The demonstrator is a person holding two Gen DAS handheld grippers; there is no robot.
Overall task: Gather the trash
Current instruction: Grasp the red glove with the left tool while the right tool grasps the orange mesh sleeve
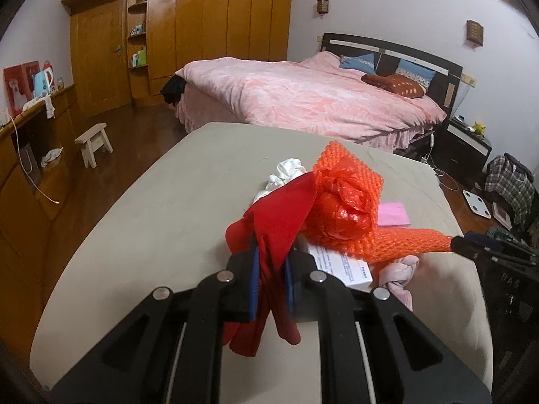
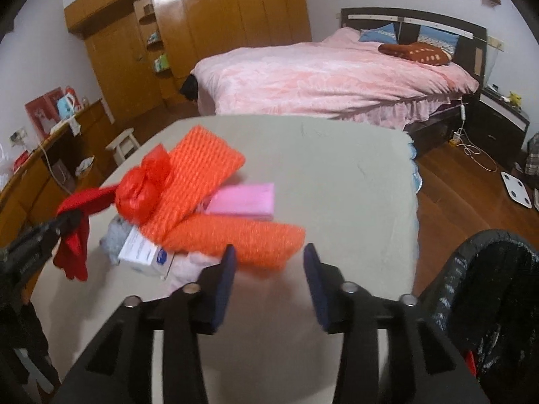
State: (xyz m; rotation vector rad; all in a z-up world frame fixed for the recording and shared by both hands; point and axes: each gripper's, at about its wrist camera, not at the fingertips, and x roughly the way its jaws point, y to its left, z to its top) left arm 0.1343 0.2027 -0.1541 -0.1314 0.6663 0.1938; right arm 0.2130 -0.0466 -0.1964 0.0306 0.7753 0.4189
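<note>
Left tongs [image 1: 271,269] clamped on red cloth [image 1: 276,225], which I see lifted off the grey bench [image 1: 134,229]. Right tongs [image 2: 269,269] stand apart, holding nothing, low over the bench beside the trash pile: orange foam netting [image 2: 235,235], knotted red plastic bag [image 2: 141,192], pink pad [image 2: 242,200], white box [image 2: 141,252]. Black-lined bin [image 2: 488,303] sits at the bench's right edge.

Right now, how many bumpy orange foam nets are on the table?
2. One foam net lies beside the red bag; the other foam net lies nearer the right fingers. More may be hidden.
</note>
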